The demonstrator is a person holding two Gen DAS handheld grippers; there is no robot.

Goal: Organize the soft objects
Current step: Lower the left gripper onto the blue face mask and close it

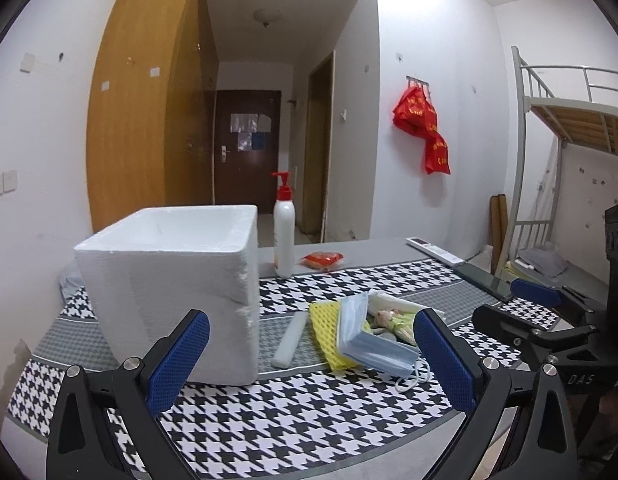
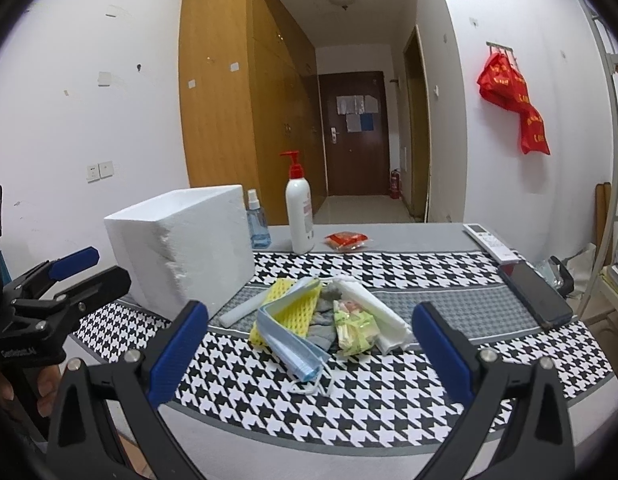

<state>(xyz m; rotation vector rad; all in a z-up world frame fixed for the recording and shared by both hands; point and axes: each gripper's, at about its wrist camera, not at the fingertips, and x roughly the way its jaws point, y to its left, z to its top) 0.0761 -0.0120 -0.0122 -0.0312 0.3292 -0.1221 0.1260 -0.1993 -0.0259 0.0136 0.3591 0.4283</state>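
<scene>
A heap of soft things lies mid-table on the houndstooth cloth: a stack of blue face masks [image 1: 373,340] [image 2: 293,340], a yellow foam net [image 1: 323,330] [image 2: 289,312], a grey cloth [image 2: 325,324], a green packet [image 2: 355,326] and a white foam sheet [image 2: 375,316]. A white foam stick [image 1: 289,338] [image 2: 245,310] lies beside them. The open white foam box [image 1: 169,292] [image 2: 185,248] stands to their left. My left gripper [image 1: 311,364] [image 2: 111,266] is open, short of the box and heap. My right gripper [image 2: 311,360] [image 1: 495,300] is open, just before the heap, holding nothing.
A pump bottle [image 2: 299,212], a blue spray bottle [image 2: 257,224] and a red packet [image 2: 346,240] stand at the table's far edge. A remote [image 2: 491,242] and a phone [image 2: 535,294] lie at the right. A bunk bed [image 1: 569,120] is beyond the right edge.
</scene>
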